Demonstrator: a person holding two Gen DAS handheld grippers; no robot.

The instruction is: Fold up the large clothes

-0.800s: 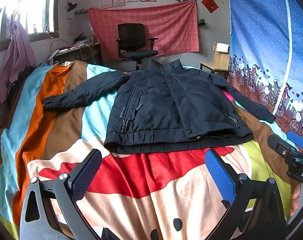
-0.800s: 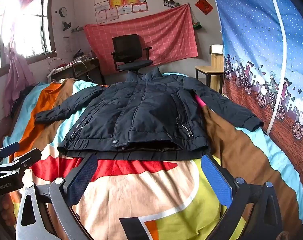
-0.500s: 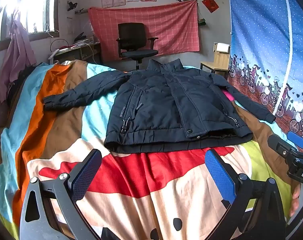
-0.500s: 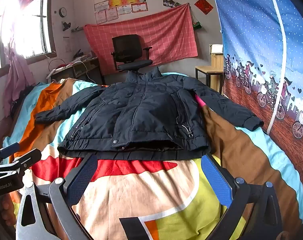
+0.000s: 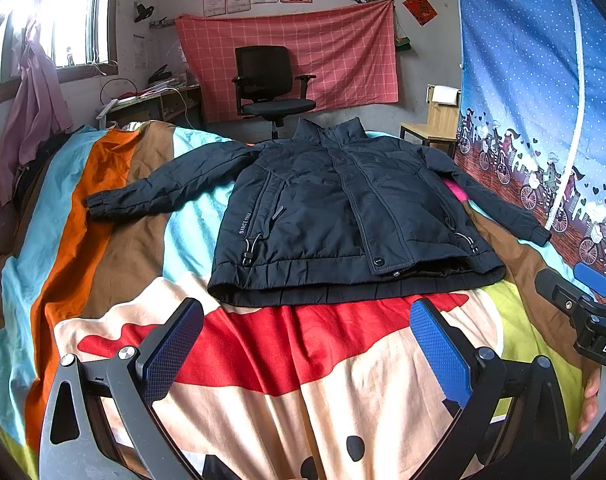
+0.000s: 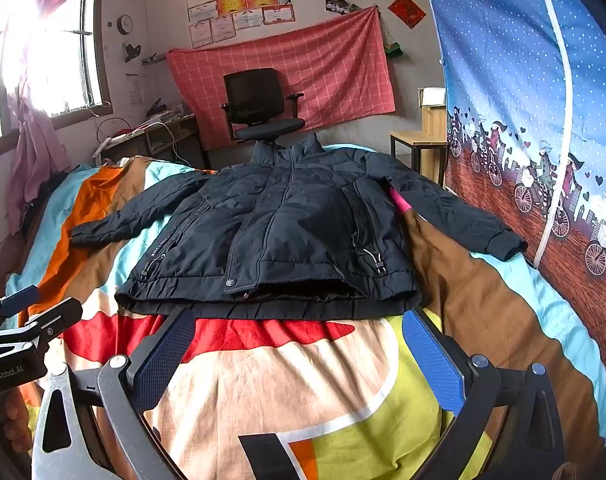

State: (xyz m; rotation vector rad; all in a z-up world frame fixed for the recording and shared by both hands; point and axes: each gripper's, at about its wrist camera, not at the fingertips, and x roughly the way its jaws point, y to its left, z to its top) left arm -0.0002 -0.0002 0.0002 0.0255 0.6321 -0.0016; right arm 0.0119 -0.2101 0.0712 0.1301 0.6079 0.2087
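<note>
A dark navy padded jacket (image 5: 335, 216) lies flat and face up on the bed, collar far, hem near, both sleeves spread out to the sides. It also shows in the right wrist view (image 6: 287, 236). My left gripper (image 5: 303, 344) is open and empty, a little short of the hem, above the bedsheet. My right gripper (image 6: 299, 348) is open and empty, just short of the hem. The right gripper also shows at the right edge of the left wrist view (image 5: 579, 296), and the left gripper at the left edge of the right wrist view (image 6: 31, 316).
The bed has a bright multicoloured sheet (image 5: 103, 240). A blue patterned curtain (image 5: 535, 92) hangs along the right side. A black office chair (image 5: 271, 88), a desk (image 5: 151, 104) and a small wooden table (image 5: 431, 132) stand beyond the bed's far end.
</note>
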